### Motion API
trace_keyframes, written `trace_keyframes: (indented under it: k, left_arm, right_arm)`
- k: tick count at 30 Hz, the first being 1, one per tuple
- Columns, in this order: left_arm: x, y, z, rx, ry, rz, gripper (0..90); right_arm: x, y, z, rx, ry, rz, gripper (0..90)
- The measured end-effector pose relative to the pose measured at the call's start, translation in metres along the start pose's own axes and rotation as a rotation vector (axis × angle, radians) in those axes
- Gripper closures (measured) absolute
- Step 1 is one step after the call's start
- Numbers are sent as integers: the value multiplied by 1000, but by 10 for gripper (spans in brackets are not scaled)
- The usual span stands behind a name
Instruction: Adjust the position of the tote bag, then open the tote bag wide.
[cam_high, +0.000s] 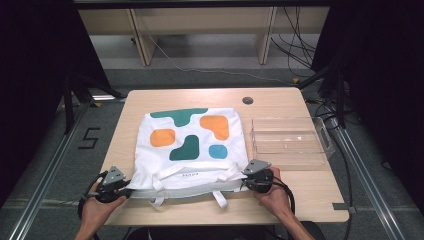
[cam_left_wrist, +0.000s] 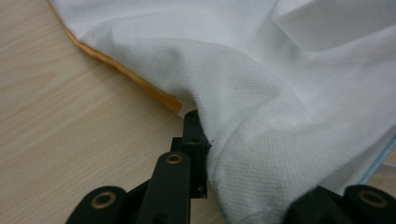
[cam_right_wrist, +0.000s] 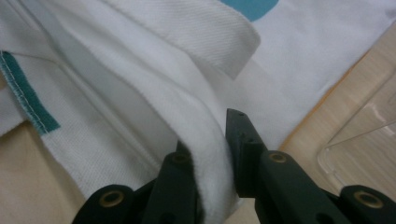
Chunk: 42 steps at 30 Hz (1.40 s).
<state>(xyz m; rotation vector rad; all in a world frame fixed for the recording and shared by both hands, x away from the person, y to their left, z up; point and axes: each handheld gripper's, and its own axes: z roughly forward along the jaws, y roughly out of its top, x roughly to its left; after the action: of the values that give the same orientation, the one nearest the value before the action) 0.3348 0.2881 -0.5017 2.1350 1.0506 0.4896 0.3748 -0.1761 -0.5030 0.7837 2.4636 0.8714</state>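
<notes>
**Floppy tote bag, pinched at both near corners**

So the white cloth tote bag with teal, orange and blue blobs (cam_high: 190, 142) lies flat mid-table on the light wooden table (cam_high: 300, 195), mouth edge toward the person. The left gripper (cam_high: 120, 187) is clamped on the near-left corner, the right gripper (cam_high: 252, 179) has its jaws closed on a fold of the near-right hem. It looks light and totally limp, so I'd guess it sags in the middle unless both corners stay taut. The loose white straps (cam_high: 220, 197) could snag. A clear plastic tray (cam_high: 290, 140) sits just beside the bag's right edge, the closest thing in the way.
</notes>
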Motion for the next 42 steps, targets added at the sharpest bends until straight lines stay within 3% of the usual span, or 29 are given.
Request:
trace_keyframes:
  k: [2, 3, 5, 6, 8, 10, 11, 13, 14, 16, 18, 19, 23, 24, 30, 35, 42]
  left_arm:
    - [-2, 0, 0, -29, -10, -27, 799]
    - [-1, 1, -4, -22, -24, -5, 801]
    - [-1, 2, -6, -28, -29, 0, 803]
    - [-2, 3, -10, -54, -38, -19, 803]
    - [-3, 3, -12, -59, -48, -23, 804]
    - [-3, 5, -17, -58, -41, 5, 805]
    - [-6, 5, -16, -89, -47, -37, 805]
    - [-5, 6, -22, -93, -40, 9, 805]
    - [-8, 6, -21, -123, -51, -27, 805]
    - [-7, 9, -27, -125, -53, -9, 806]
    - [-8, 14, -33, -148, -58, -25, 807]
    - [-7, 17, -36, -149, -50, -8, 808]
    - [-8, 32, -51, -187, -57, 16, 817]
    - [-9, 41, -61, -211, -52, 27, 821]
    - [-9, 65, -84, -275, -28, 77, 824]
    - [-6, 83, -98, -313, -27, 82, 824]
    - [0, 121, -125, -413, 18, 130, 827]
  right_arm:
    - [-1, 4, -8, -27, 1, -7, 858]
    - [-1, 5, -11, -45, -1, 0, 858]
    - [-2, 6, -14, -56, 2, 9, 859]
    - [-4, 8, -19, -92, 3, 8, 861]
    - [-5, 9, -21, -96, 5, 10, 862]
    - [-5, 11, -27, -121, 12, 23, 863]
    - [-6, 13, -31, -143, 17, 22, 863]
    - [-5, 14, -35, -153, 18, 34, 864]
    - [-5, 16, -38, -161, 18, 38, 865]
    - [-5, 19, -44, -173, 19, 46, 865]
    - [-6, 23, -50, -190, 24, 57, 865]
    - [-7, 26, -53, -197, 19, 45, 866]
    - [-10, 36, -70, -232, 21, 40, 869]
    - [-14, 46, -82, -258, 16, 27, 870]
    - [-26, 70, -110, -288, 21, -8, 874]
    - [-36, 92, -129, -323, 23, -27, 878]
    - [-51, 123, -154, -336, 5, -61, 882]
